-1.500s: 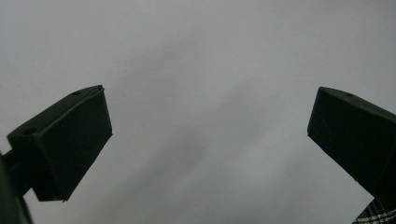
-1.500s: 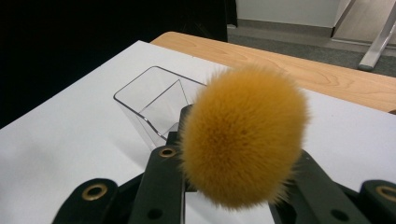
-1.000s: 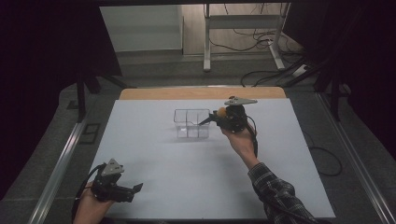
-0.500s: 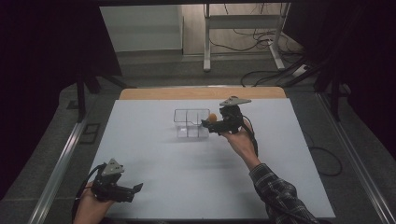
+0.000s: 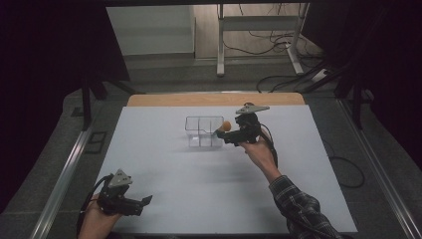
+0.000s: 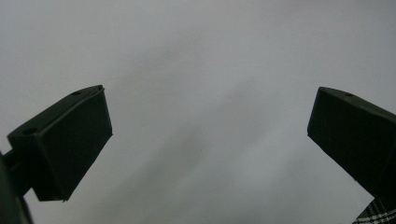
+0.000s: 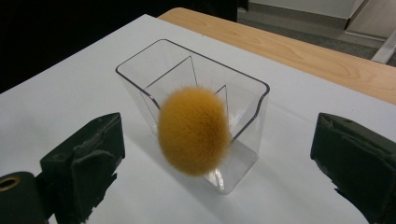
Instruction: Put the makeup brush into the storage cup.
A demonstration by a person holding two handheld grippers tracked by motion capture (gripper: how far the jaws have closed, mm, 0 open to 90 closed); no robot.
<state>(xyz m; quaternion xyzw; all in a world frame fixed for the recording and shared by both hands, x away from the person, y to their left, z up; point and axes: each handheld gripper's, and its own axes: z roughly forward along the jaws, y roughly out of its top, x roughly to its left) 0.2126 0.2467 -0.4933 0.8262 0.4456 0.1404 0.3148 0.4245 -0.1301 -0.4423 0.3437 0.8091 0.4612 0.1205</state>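
A fuzzy orange ball (image 7: 194, 130) hangs in the air just in front of a clear divided container (image 7: 260, 89), touching neither jaw. My right gripper (image 7: 215, 151) is open, its jaws spread wide on either side of the ball. In the high view the ball (image 5: 226, 125) is at the right end of the container (image 5: 199, 119), just off the tip of the right gripper (image 5: 222, 133). My left gripper (image 5: 146, 202) rests low at the table's front left. It is open (image 6: 210, 123) with only white tabletop between its jaws.
The white table top (image 5: 164, 174) has a wooden strip (image 5: 164, 99) along its far edge. A plaid sleeve (image 5: 298, 209) reaches in from the bottom right. Cables and a metal stand lie on the floor beyond the table.
My right gripper has shifted a little left, bringing the orange ball up to the container's right end. The left gripper has stayed put.
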